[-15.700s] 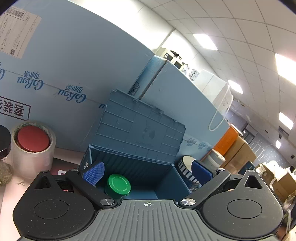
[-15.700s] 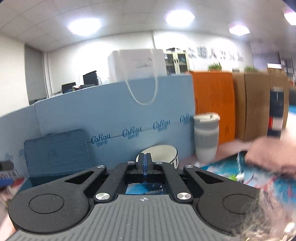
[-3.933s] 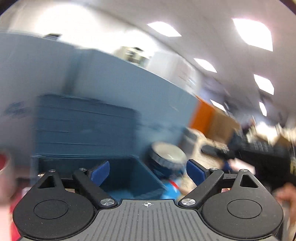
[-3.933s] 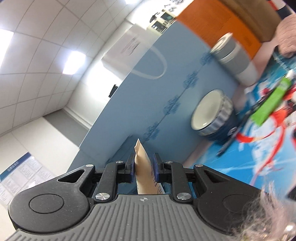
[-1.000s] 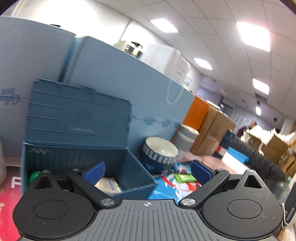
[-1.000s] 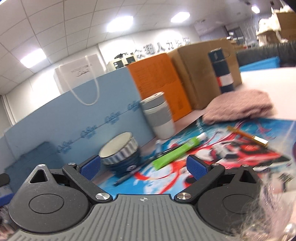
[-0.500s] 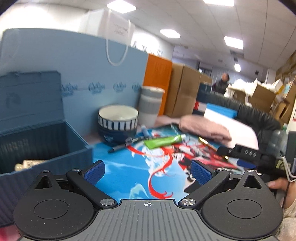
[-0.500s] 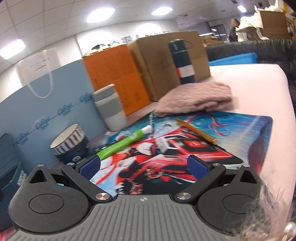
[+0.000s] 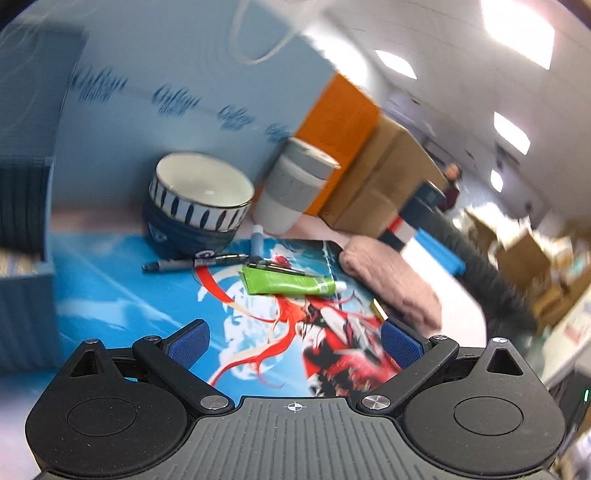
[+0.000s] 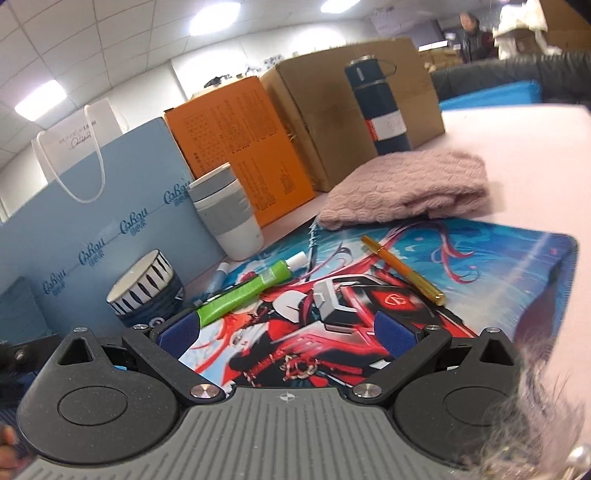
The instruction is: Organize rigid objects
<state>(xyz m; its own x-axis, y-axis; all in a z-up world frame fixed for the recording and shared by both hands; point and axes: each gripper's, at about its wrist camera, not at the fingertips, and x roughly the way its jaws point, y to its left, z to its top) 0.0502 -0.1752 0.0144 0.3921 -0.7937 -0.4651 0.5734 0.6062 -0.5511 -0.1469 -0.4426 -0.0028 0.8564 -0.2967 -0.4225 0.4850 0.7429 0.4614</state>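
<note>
On the printed desk mat (image 9: 122,295) (image 10: 498,258) lie a green tube (image 9: 288,282) (image 10: 243,291), a dark pen (image 9: 192,263), a small blue-capped stick (image 9: 257,238) (image 10: 218,278) and a gold pen (image 10: 402,269). Behind them sit a striped bowl stacked on a dark bowl (image 9: 199,206) (image 10: 144,291) and a grey-banded cup (image 9: 291,192) (image 10: 225,210). My left gripper (image 9: 293,341) hovers open above the mat, short of the tube. My right gripper (image 10: 284,332) is open too, low over the mat, its left pad next to the tube's end. The blue storage box (image 9: 22,258) shows at the left edge.
A pink knitted cloth (image 9: 391,284) (image 10: 406,188) lies at the mat's far side. A blue foam board (image 10: 92,221), an orange box (image 10: 240,147), a cardboard box (image 10: 351,110) and a dark flask (image 10: 380,103) stand behind. A person (image 10: 471,26) is far back.
The left view has swung right and tilted, so the box slid to the left edge and the tube and pens came closer. The right gripper moved nearer the mat. Both stayed open.
</note>
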